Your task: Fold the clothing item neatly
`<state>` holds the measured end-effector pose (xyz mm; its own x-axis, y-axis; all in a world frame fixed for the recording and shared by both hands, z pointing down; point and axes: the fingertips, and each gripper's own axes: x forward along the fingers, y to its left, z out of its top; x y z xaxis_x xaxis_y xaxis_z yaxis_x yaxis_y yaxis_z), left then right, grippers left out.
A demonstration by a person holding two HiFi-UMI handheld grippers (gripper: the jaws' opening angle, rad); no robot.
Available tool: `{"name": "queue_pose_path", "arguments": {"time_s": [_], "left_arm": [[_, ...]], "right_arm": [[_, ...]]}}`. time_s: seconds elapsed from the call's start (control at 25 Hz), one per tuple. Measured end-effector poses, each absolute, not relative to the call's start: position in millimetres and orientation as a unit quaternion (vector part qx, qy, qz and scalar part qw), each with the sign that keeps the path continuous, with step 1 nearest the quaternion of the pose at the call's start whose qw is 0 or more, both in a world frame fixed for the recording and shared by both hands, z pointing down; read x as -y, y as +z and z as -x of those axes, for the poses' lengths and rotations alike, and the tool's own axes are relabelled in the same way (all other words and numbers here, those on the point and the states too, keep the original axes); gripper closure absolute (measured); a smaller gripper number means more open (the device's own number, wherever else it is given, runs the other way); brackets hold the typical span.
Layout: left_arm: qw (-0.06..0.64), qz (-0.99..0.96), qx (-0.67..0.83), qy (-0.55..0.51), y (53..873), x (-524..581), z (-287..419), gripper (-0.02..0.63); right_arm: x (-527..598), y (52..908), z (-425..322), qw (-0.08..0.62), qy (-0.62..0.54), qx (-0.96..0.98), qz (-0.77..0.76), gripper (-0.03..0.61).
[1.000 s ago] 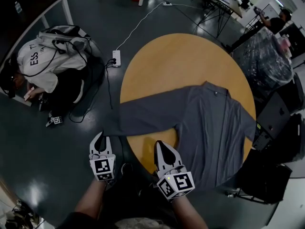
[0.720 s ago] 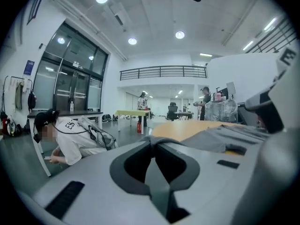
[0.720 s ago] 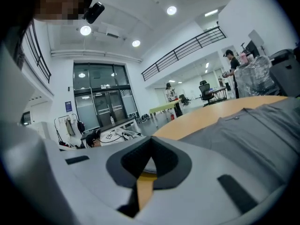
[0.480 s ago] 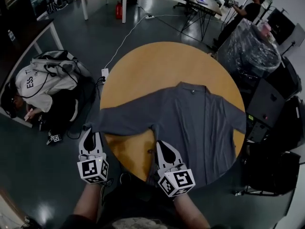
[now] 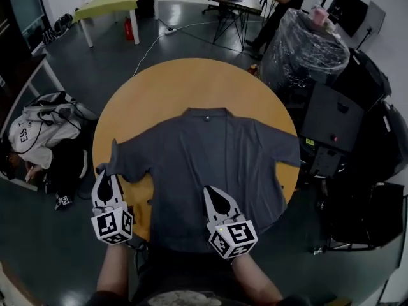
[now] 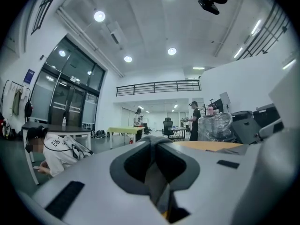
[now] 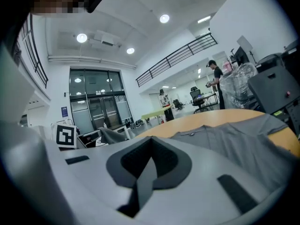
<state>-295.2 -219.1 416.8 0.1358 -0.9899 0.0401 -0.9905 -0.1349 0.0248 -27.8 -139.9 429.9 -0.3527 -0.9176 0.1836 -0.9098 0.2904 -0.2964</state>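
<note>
No fold looked made yet. The grey shirt (image 5: 220,148) lay open and mostly flat on the round table (image 5: 191,81), spread ahead of both grippers with its collar farthest away. The left gripper (image 5: 105,178) was pinched on the sleeve end, and the right gripper (image 5: 215,195) was clamped tight on the near hem. The cloth looked thin, plain and lightly rumpled.

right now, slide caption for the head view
grey shirt spread on round table, pinched by left gripper and right gripper
</note>
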Motion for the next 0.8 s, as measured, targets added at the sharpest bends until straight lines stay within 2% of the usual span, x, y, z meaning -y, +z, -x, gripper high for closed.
{"name": "queue_pose_path", "arguments": {"time_s": [0.44,0.8], "left_arm": [[0.006,-0.782,0.623,0.03,417.5,203.5,153.3,0.575],[0.033,-0.796,0.6,0.069,440.9,196.7,137.1,0.575]], "right_arm": [[98.8,439.1,-100.0,0.016,-0.187,-0.786,0.59,0.591],[101.8,459.7,-92.6,0.009,-0.218,-0.779,0.587,0.591]]}}
